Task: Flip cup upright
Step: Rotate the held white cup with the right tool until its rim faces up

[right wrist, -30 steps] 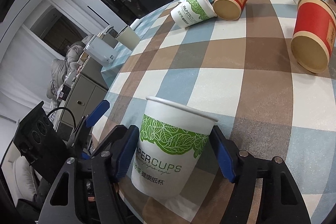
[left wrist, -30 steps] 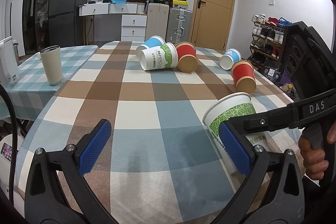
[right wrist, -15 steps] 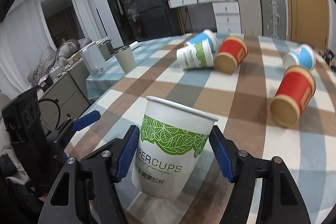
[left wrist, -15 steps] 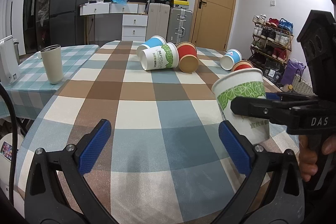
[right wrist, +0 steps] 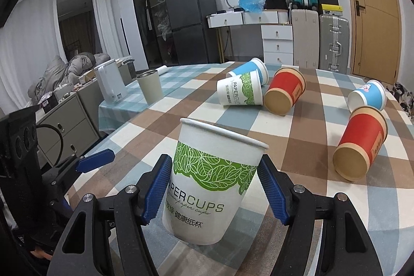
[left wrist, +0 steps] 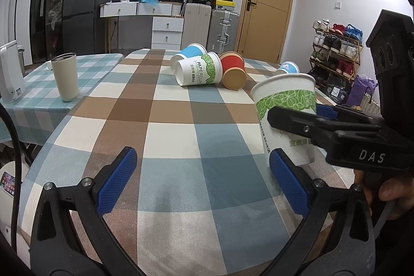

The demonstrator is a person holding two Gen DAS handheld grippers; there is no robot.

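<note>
My right gripper (right wrist: pixel 216 188) is shut on a white paper cup with green leaves (right wrist: pixel 214 180) and holds it upright, mouth up, its base close to the checked tablecloth (right wrist: pixel 305 146). The same cup (left wrist: pixel 286 115) shows at the right of the left wrist view, held by the right gripper (left wrist: pixel 305 126); whether its base touches the cloth I cannot tell. My left gripper (left wrist: pixel 201 180) is open and empty over the near part of the table, to the left of the cup.
Several cups lie on their sides farther back: a white-green one (left wrist: pixel 198 69), a blue one (left wrist: pixel 189 53), a red one (left wrist: pixel 233 69), a second red one (right wrist: pixel 359 144) and a small blue one (right wrist: pixel 367 97). A beige tumbler (left wrist: pixel 64 76) and a white appliance (left wrist: pixel 10 71) stand on the left side table.
The right gripper has turned the white-green cup from tilted to upright and lowered it toward the tablecloth. The left gripper has stayed still and open.
</note>
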